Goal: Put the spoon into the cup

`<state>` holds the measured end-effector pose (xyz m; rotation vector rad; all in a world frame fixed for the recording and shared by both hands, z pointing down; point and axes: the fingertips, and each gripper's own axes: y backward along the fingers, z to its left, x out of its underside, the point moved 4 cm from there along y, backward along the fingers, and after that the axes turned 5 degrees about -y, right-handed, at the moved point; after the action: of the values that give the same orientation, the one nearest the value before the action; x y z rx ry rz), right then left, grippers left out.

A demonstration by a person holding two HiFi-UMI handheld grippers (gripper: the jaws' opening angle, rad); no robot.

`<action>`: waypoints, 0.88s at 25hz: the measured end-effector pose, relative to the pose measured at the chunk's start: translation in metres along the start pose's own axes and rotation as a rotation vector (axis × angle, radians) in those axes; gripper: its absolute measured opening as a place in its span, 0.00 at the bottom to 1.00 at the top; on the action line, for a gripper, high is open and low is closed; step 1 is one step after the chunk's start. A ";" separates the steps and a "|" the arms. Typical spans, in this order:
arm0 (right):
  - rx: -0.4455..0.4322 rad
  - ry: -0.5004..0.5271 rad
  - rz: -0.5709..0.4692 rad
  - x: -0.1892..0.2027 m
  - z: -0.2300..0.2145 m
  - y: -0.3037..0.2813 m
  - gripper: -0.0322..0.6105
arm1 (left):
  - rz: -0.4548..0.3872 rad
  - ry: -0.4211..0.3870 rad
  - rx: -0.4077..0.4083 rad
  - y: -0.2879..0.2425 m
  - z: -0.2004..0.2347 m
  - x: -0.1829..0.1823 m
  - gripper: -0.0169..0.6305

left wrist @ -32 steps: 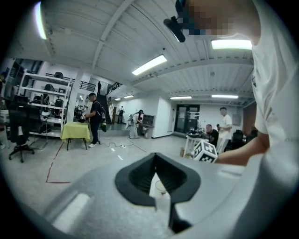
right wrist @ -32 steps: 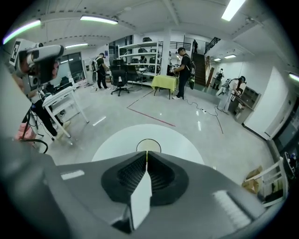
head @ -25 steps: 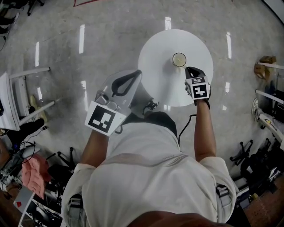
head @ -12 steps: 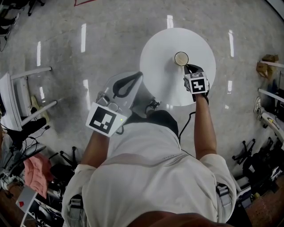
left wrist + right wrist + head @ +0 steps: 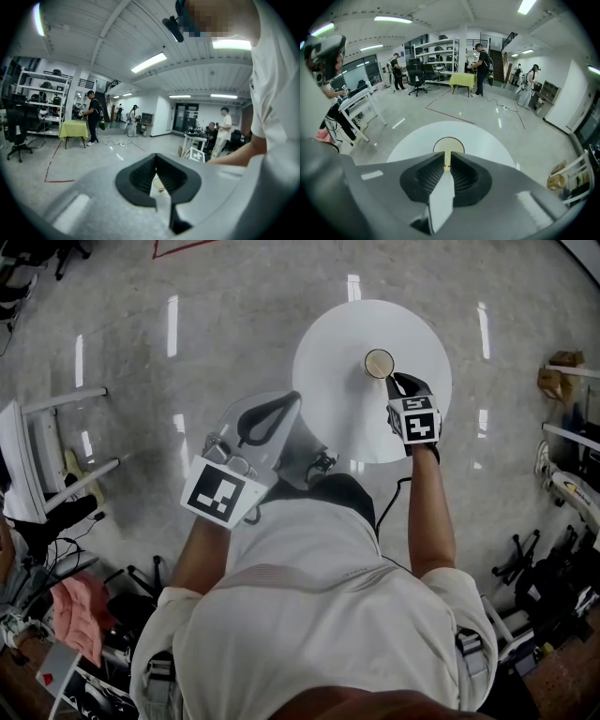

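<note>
A small round cup point(image 5: 379, 363) stands near the middle of the round white table point(image 5: 328, 381). My right gripper point(image 5: 396, 383) sits just to the cup's near right, shut on a white spoon point(image 5: 390, 377) whose tip reaches the cup's rim. In the right gripper view the spoon point(image 5: 442, 197) runs flat between the jaws of that gripper point(image 5: 444, 161) and points at the cup point(image 5: 440, 142) straight ahead. My left gripper point(image 5: 292, 395) hangs off the table's left edge, shut and holding nothing. In the left gripper view the cup point(image 5: 158, 183) shows through the jaw loop of the left gripper point(image 5: 156, 158).
The table stands on a glossy grey floor. A white frame point(image 5: 56, 427) and cluttered gear lie at the left, with boxes and racks point(image 5: 562, 381) at the right. Several people stand far off near a yellow-covered table point(image 5: 461, 80).
My right gripper has crept a little closer to the cup, bringing the spoon's tip to its rim. The left gripper has stayed put.
</note>
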<state>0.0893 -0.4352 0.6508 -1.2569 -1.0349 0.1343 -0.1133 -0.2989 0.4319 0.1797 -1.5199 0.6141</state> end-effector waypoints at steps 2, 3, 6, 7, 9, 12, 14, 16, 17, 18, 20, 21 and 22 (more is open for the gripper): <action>-0.003 -0.005 -0.047 -0.008 0.002 0.018 0.10 | -0.014 0.001 0.013 0.001 -0.006 -0.009 0.03; -0.001 -0.008 -0.075 -0.012 0.003 0.028 0.08 | -0.023 -0.002 0.020 0.002 -0.009 -0.014 0.03; 0.005 -0.031 -0.153 -0.024 0.010 0.056 0.06 | -0.048 -0.019 0.041 0.006 -0.014 -0.025 0.03; 0.011 -0.036 -0.177 -0.028 0.012 0.064 0.06 | -0.057 -0.026 0.050 0.006 -0.015 -0.027 0.03; 0.025 -0.034 -0.215 -0.032 0.017 0.080 0.06 | -0.074 -0.041 0.068 0.007 -0.018 -0.033 0.03; 0.034 -0.031 -0.271 -0.034 0.025 0.108 0.06 | -0.093 -0.064 0.101 0.008 -0.029 -0.045 0.03; 0.037 -0.040 -0.319 -0.035 0.032 0.131 0.06 | -0.111 -0.088 0.128 0.007 -0.038 -0.056 0.03; 0.037 -0.050 -0.370 -0.037 0.040 0.154 0.06 | -0.136 -0.109 0.152 0.007 -0.047 -0.069 0.03; 0.035 -0.056 -0.395 -0.037 0.044 0.164 0.06 | -0.149 -0.119 0.163 0.007 -0.051 -0.076 0.03; 0.031 -0.064 -0.420 -0.037 0.047 0.174 0.06 | -0.160 -0.130 0.172 0.007 -0.056 -0.083 0.03; 0.030 -0.082 -0.472 -0.036 0.051 0.195 0.06 | -0.175 -0.149 0.193 0.007 -0.066 -0.093 0.03; 0.033 -0.090 -0.499 -0.036 0.053 0.205 0.06 | -0.180 -0.158 0.203 0.008 -0.070 -0.097 0.03; 0.038 -0.096 -0.527 -0.036 0.055 0.216 0.06 | -0.182 -0.168 0.213 0.009 -0.073 -0.101 0.03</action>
<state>0.1242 -0.3390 0.4495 -0.9151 -1.4065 -0.1924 -0.0467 -0.2829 0.3276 0.5385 -1.5767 0.6255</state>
